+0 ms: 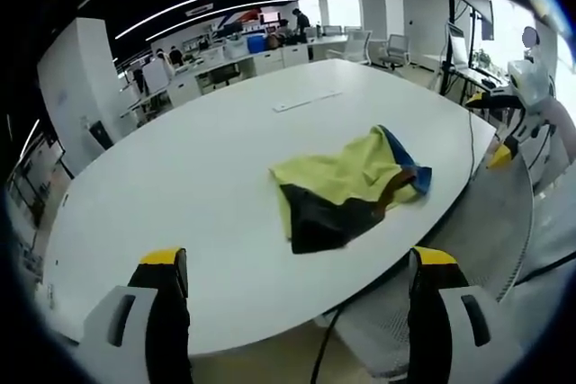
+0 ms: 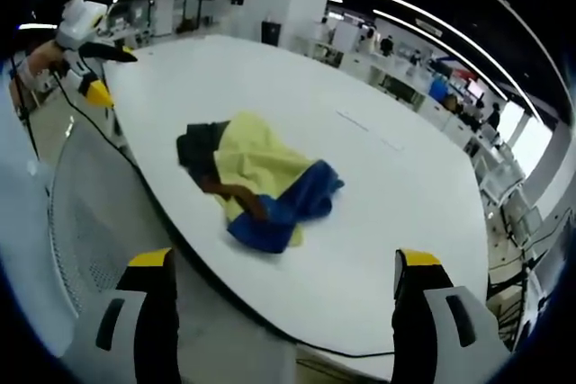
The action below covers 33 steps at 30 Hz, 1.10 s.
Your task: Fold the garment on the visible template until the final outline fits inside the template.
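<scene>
A crumpled garment (image 1: 346, 188) in yellow, black, blue and brown lies on the white oval table (image 1: 198, 168), near the edge closest to me. In the right gripper view the garment (image 2: 256, 177) has its black part to the left and its blue part to the right. My left gripper (image 1: 299, 260) hangs open in front of the table edge, short of the cloth, with nothing between its jaws. My right gripper (image 2: 283, 262) is also open and empty, off the table edge. Each gripper shows in the other's view: the right gripper (image 1: 490, 128) and the left gripper (image 2: 106, 74).
A white mesh chair (image 1: 477, 240) stands against the table edge between the grippers, also seen as the chair (image 2: 90, 213). A thin flat strip (image 1: 306, 101) lies mid-table beyond the garment. A cable (image 2: 135, 168) runs along the table's edge. Desks, chairs and people fill the far office.
</scene>
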Available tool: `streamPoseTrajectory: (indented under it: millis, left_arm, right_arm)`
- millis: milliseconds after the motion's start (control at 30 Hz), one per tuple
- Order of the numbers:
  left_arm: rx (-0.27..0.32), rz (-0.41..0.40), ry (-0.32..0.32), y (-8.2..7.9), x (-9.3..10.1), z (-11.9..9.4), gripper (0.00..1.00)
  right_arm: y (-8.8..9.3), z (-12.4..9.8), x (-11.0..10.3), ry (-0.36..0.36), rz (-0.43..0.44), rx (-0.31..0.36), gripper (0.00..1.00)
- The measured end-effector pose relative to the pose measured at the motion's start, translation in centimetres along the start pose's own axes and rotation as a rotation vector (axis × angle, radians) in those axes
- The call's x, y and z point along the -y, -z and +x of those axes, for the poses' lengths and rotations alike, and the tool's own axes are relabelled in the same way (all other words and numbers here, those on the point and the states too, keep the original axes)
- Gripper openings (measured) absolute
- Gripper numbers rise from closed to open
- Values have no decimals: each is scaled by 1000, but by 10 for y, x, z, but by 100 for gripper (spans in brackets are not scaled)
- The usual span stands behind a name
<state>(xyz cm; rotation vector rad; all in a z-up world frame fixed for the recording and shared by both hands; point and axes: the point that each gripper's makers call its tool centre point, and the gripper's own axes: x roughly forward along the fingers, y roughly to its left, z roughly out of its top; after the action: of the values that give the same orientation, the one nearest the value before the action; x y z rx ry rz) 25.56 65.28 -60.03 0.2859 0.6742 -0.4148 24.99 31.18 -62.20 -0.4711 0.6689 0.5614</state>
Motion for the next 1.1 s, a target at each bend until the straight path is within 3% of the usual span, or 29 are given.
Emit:
streamPoseTrajectory:
  millis: [1100]
  left_arm:
    - [15, 14, -14, -2, -3, 3, 100]
  right_arm:
    - [0, 2, 2, 1, -13, 0, 100]
